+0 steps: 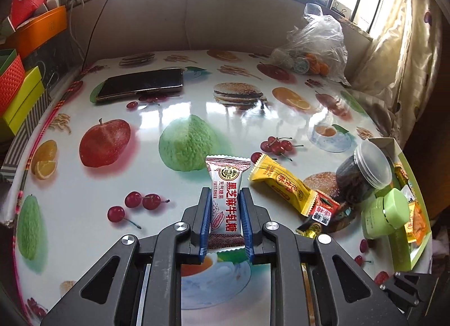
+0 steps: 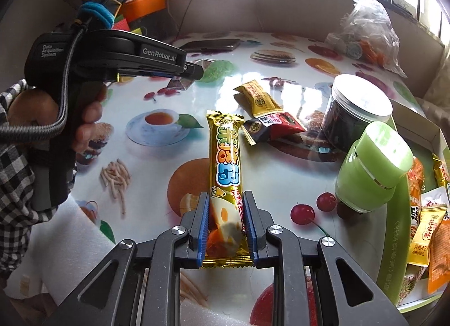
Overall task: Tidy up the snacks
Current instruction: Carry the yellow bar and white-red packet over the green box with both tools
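My left gripper (image 1: 225, 196) is shut on a white and red nougat candy (image 1: 225, 199), held lengthwise above the table. My right gripper (image 2: 225, 199) is shut on a long gold snack bar (image 2: 225, 157), held over the table. On the table lie a yellow peanut candy (image 1: 284, 185), also in the right wrist view (image 2: 257, 98), a red packet (image 2: 284, 125) and a dark packet (image 2: 253, 129). An open green box (image 2: 399, 241) at the right edge holds several orange and yellow packets. The left gripper's body (image 2: 112, 56) shows in the right wrist view.
A dark jar with a clear lid (image 2: 354, 112) and a green jar (image 2: 371, 165) stand beside the box. A phone (image 1: 140, 87) lies at the far left of the fruit-print table. A plastic bag of snacks (image 1: 312, 53) sits at the far right. Coloured boxes (image 1: 19, 95) stack at the left.
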Available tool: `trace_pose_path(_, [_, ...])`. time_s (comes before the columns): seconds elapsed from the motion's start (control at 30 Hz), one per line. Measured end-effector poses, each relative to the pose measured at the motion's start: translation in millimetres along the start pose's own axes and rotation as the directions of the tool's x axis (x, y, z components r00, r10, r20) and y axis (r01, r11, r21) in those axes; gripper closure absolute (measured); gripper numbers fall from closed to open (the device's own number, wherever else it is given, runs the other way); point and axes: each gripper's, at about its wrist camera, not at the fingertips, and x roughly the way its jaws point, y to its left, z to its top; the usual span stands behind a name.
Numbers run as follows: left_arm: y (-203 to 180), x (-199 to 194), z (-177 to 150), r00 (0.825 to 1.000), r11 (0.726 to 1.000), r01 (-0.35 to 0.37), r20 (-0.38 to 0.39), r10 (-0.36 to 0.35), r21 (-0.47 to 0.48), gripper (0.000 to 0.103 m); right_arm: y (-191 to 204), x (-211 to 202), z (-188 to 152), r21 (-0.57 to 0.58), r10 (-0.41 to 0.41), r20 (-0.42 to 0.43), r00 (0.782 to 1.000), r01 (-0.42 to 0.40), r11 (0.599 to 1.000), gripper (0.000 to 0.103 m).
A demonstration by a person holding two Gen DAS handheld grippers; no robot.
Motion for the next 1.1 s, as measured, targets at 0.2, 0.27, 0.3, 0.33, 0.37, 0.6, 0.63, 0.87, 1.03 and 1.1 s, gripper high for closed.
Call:
trace_pose_path(0.2, [-5.5, -21.1, -7.4, 1.000, 1.000, 0.006, 0.023, -0.006, 0.005, 0.082, 2.1, -13.6, -0.6, 0.006, -0.005, 0.028, 1.000, 0.005, 1.000, 0.081])
trace_pose_path(0.27, [-6.7, -27.0, -9.5, 0.999, 1.000, 0.013, 0.029, -0.013, 0.001, 0.082, 1.7, -17.9, -0.8, 0.011, -0.006, 0.037, 0.999, 0.005, 1.000, 0.081])
trace_pose_path(0.3, [-8.1, -30.0, -10.4, 0.999, 1.000, 0.019, 0.034, -0.019, 0.004, 0.082, 1.5, -20.4, -0.9, 0.015, -0.007, 0.042, 0.999, 0.007, 1.000, 0.081])
trace_pose_path(0.33, [-9.6, -32.5, -11.2, 0.999, 1.000, 0.021, 0.036, -0.021, 0.006, 0.082, 1.4, -22.7, -1.2, 0.018, -0.006, 0.047, 0.999, 0.005, 1.000, 0.081])
trace_pose_path(0.37, [-11.4, -35.0, -11.8, 0.999, 1.000, 0.021, 0.037, -0.021, 0.008, 0.082, 0.9, -24.6, -1.1, 0.021, -0.006, 0.051, 0.999, 0.005, 1.000, 0.081])
trace_pose_path(0.6, [-28.7, -54.1, -10.4, 0.996, 0.998, 0.051, 0.074, -0.053, 0.032, 0.082, -5.3, -47.1, -1.0, 0.043, -0.024, 0.104, 0.994, 0.020, 0.999, 0.081])
trace_pose_path(0.63, [-32.7, -56.2, -9.7, 0.995, 0.998, 0.054, 0.076, -0.057, 0.041, 0.082, -7.0, -50.6, -1.2, 0.048, -0.028, 0.111, 0.993, 0.023, 0.999, 0.081])
trace_pose_path(0.87, [-59.2, -62.7, -6.6, 0.993, 0.994, 0.081, 0.080, -0.087, 0.075, 0.082, -23.2, -72.7, -3.8, 0.081, -0.064, 0.144, 0.987, 0.052, 0.995, 0.081])
trace_pose_path(1.03, [-78.3, -63.9, -5.5, 0.991, 0.989, 0.106, 0.076, -0.114, 0.102, 0.082, -38.3, -85.5, -6.5, 0.119, -0.096, 0.163, 0.982, 0.077, 0.990, 0.081])
trace_pose_path(1.1, [-85.3, -64.1, -4.5, 0.990, 0.987, 0.114, 0.075, -0.123, 0.110, 0.082, -44.4, -90.3, -7.6, 0.135, -0.109, 0.170, 0.979, 0.087, 0.987, 0.081])
